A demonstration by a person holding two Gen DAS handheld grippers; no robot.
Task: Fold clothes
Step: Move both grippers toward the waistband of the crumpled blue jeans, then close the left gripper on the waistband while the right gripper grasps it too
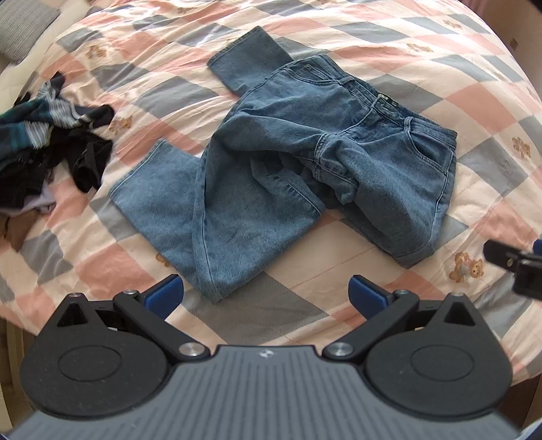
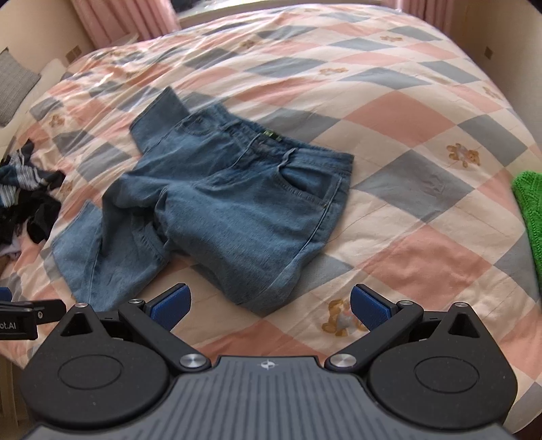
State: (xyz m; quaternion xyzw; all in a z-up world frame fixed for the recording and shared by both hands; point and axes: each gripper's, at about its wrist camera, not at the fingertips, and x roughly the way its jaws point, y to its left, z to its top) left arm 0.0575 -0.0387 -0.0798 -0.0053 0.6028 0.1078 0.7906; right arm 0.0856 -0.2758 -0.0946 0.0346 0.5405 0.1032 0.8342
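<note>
Bed: a quilt (image 1: 389, 44) in pink, grey and cream diamonds with small teddy bear prints is spread across the whole bed.
Jeans: a pair of blue denim jeans (image 1: 288, 162) is laid rumpled near the middle of the quilt, with the waistband turned to the far right and the legs bent and crossed toward the near left; one leg end is seen poking out beyond the waistband on the far side.
Clothes pile: a heap of dark and striped garments (image 1: 44, 142) is seen well to the left of the jeans, apart from them.
Green cloth: a bright green knitted piece (image 2: 530, 210) is seen far to the right of the jeans, at the quilt's edge.
Pillow: a grey pillow (image 1: 23, 27) is placed beyond the clothes pile, far left of the jeans.
Left gripper (image 1: 266, 294): held above the quilt just short of the nearest leg of the jeans; its blue-padded fingers are spread wide and nothing is gripped.
Right gripper (image 2: 271, 304): held just short of the jeans' near edge; its fingers are likewise spread apart and empty.
</note>
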